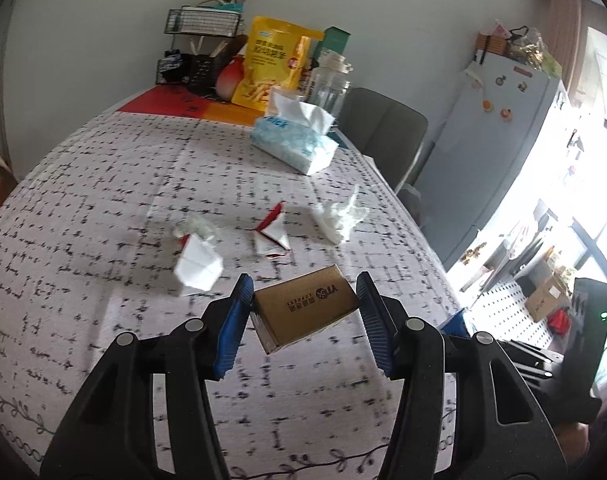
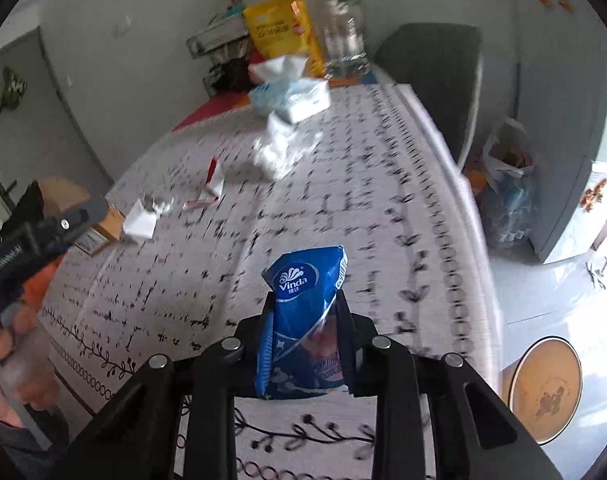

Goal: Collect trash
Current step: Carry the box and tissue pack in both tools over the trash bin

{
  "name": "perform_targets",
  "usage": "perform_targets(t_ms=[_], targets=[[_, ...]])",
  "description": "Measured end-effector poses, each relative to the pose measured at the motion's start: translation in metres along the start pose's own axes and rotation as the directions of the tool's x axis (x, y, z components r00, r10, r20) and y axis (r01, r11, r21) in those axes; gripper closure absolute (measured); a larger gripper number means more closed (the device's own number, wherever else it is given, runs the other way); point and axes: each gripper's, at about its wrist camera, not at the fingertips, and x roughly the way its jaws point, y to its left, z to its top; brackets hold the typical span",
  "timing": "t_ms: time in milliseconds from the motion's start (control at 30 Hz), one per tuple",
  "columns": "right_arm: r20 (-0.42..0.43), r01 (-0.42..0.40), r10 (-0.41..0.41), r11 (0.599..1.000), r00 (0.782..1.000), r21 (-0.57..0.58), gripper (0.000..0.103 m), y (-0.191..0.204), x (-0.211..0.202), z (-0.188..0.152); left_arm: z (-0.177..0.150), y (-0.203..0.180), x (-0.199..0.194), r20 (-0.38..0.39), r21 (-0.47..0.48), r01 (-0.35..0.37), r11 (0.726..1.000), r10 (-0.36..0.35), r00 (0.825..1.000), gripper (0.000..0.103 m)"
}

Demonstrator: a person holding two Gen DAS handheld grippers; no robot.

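My left gripper [image 1: 303,292] is shut on a small brown cardboard box [image 1: 307,312], its blue pads pressing the box's two ends above the patterned tablecloth [image 1: 103,184]. My right gripper [image 2: 305,304] is shut on a blue Vinda tissue packet [image 2: 303,312] that sticks up between its fingers. Loose on the cloth lie a folded white paper [image 1: 197,266], a red-and-white wrapper [image 1: 271,232] and a crumpled white tissue [image 1: 339,216]. The right wrist view shows the left gripper [image 2: 43,232] at the left edge, held by a hand [image 2: 7,360].
A soft tissue pack [image 1: 295,140], a yellow snack bag [image 1: 271,64] and a glass jar [image 1: 327,84] stand at the table's far end. A grey chair [image 1: 383,128] and a fridge [image 1: 495,152] are to the right. On the floor are a plastic bag [image 2: 507,160] and a round wooden stool [image 2: 543,392].
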Motion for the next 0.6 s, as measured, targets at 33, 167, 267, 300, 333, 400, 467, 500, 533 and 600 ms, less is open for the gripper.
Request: perform_targets(t_ms=[33, 167, 267, 300, 333, 400, 467, 500, 533, 600], targets=[[0.011, -0.003, 0.003, 1.0, 1.0, 0.01, 0.076, -0.004, -0.005, 0.001, 0.001, -0.004, 0.001, 0.0, 0.006, 0.007, 1.0, -0.007, 1.0, 0.05], [0.044, 0.011, -0.013, 0.999, 0.999, 0.045, 0.076, -0.022, -0.023, 0.001, 0.002, -0.026, 0.008, -0.002, 0.03, 0.039, 0.999, -0.039, 0.999, 0.05], [0.065, 0.027, -0.032, 0.997, 0.997, 0.076, 0.076, -0.036, -0.034, 0.0, 0.002, -0.042, 0.014, -0.01, 0.047, 0.066, 0.997, -0.065, 0.998, 0.05], [0.071, 0.035, -0.041, 0.996, 0.997, 0.085, 0.076, -0.041, -0.038, -0.001, 0.002, -0.049, 0.018, -0.013, 0.052, 0.076, 0.996, -0.075, 0.997, 0.05], [0.076, 0.041, -0.048, 0.995, 0.996, 0.095, 0.076, -0.047, -0.042, -0.001, 0.002, -0.054, 0.02, -0.016, 0.056, 0.082, 0.995, -0.082, 0.997, 0.049], [0.086, 0.054, -0.065, 0.992, 0.994, 0.118, 0.076, -0.058, -0.05, -0.003, 0.002, -0.066, 0.024, -0.022, 0.066, 0.1, 0.993, -0.099, 0.995, 0.05], [0.096, 0.073, -0.087, 0.988, 0.992, 0.138, 0.076, -0.07, -0.057, -0.004, 0.001, -0.08, 0.029, -0.028, 0.079, 0.122, 0.989, -0.12, 0.992, 0.05], [0.101, 0.079, -0.094, 0.986, 0.99, 0.148, 0.076, -0.075, -0.061, -0.004, 0.001, -0.088, 0.031, -0.032, 0.085, 0.134, 0.987, -0.131, 0.991, 0.05], [0.105, 0.083, -0.1, 0.984, 0.989, 0.157, 0.076, -0.08, -0.063, -0.005, 0.001, -0.095, 0.034, -0.037, 0.09, 0.143, 0.986, -0.14, 0.989, 0.05], [0.116, 0.1, -0.122, 0.978, 0.986, 0.182, 0.076, -0.093, -0.071, -0.006, 0.001, -0.111, 0.039, -0.049, 0.102, 0.168, 0.981, -0.163, 0.985, 0.05]])
